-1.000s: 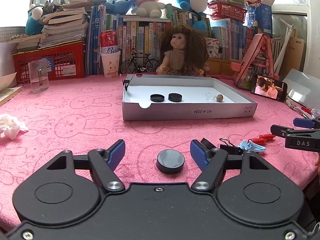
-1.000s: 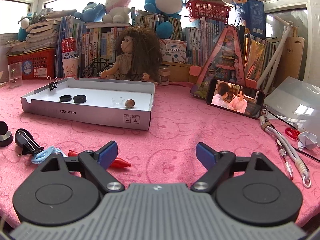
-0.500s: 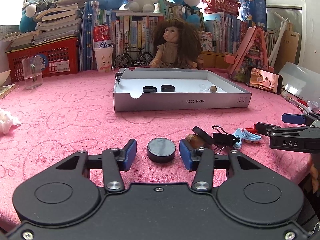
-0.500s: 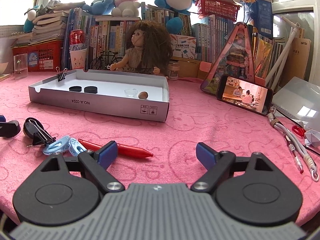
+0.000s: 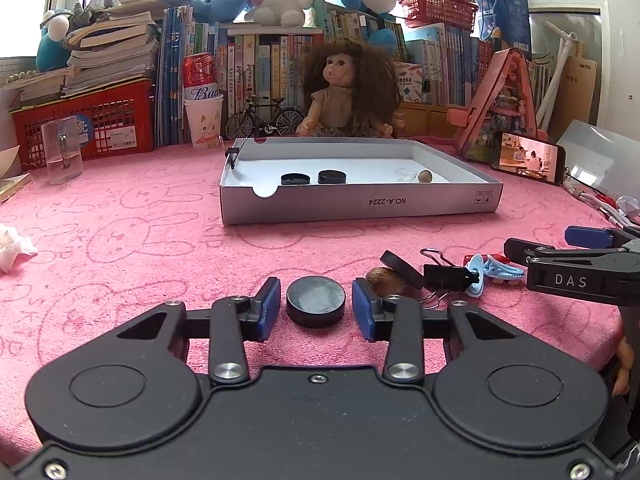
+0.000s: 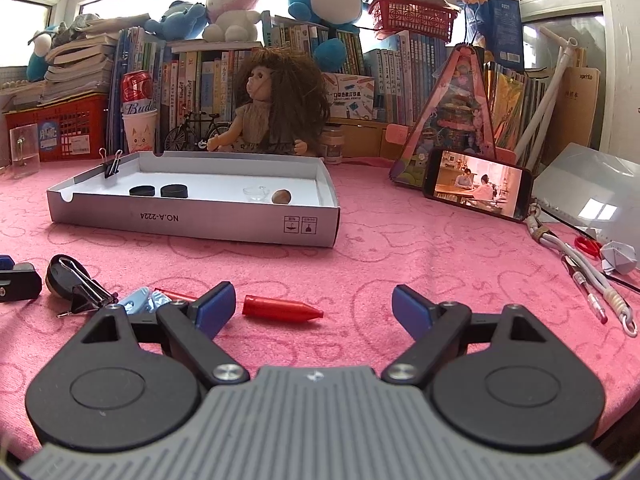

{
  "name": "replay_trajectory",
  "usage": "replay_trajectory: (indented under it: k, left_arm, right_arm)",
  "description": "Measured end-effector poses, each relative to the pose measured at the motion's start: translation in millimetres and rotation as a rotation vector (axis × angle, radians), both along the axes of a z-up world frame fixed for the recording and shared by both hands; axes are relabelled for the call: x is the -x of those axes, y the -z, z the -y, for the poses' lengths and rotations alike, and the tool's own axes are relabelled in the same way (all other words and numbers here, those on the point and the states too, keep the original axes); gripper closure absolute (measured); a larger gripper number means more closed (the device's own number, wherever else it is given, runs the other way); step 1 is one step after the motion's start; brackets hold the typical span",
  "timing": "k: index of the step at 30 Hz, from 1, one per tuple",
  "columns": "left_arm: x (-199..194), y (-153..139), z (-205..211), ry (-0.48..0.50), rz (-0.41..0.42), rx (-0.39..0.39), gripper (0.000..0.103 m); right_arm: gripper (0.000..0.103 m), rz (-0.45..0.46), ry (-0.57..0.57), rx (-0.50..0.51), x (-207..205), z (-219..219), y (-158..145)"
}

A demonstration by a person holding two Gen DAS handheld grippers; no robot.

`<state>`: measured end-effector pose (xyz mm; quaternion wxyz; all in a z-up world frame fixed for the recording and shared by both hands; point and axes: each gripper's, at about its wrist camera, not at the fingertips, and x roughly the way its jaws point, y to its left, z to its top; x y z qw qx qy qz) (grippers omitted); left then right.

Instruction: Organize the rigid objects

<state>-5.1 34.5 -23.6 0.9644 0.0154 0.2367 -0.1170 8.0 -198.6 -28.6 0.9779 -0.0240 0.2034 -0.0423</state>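
Left wrist view shows the left gripper (image 5: pixel 316 306) low over the pink cloth (image 5: pixel 132 248), with a black round cap (image 5: pixel 315 301) sitting flat on the cloth between its two blue pads (image 5: pixel 269 307). Its jaws are closing in on the cap, and a thin gap shows on each side, so the pads do not press it yet. Just to the right lie a brown nut (image 5: pixel 385 280), another black cap (image 5: pixel 401 269) leaning on it, a black binder clip (image 5: pixel 448 277) and a light blue clip (image 5: pixel 478 274). Farther back is a white box lid (image 5: pixel 360 202) with two black caps (image 5: pixel 313 177) and a small brown ball (image 5: pixel 424 176) inside. In the right wrist view the right gripper (image 6: pixel 314 306) has its jaws wide apart and holds nothing. A red pen cap (image 6: pixel 282 309) lies on the cloth between them, close to the left pad, not touching either.
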Motion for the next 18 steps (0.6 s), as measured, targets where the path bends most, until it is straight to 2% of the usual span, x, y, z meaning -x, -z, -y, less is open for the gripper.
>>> replay_trajectory:
  k: [4, 7, 12, 15, 18]
  left_arm:
    - [-1.2, 0.1, -0.6, -0.01, 0.001, 0.002, 0.069]
    - [-1.7, 0.1, -0.8, -0.011, 0.002, 0.004, 0.071]
    - [-1.8, 0.0, -1.2, -0.015, 0.001, 0.008, 0.073]
    - [-1.7, -1.6, -1.6, -0.025, -0.002, 0.018, 0.073]
    - [-1.7, -4.6, -1.8, -0.031, 0.005, 0.023, 0.073]
  right_arm:
    - [0.017, -0.007, -0.01, 0.004, 0.1, -2.8, 0.6]
    - [0.024, -0.021, -0.02, -0.007, -0.9, -3.0, 1.2]
    - [0.045, -0.026, -0.051, -0.022, 0.2, -5.8, 0.7]
    - [0.053, -0.029, -0.063, -0.025, 0.3, -6.8, 0.5]
    - [0.053, -0.032, -0.073, -0.034, -0.2, -7.1, 0.1]
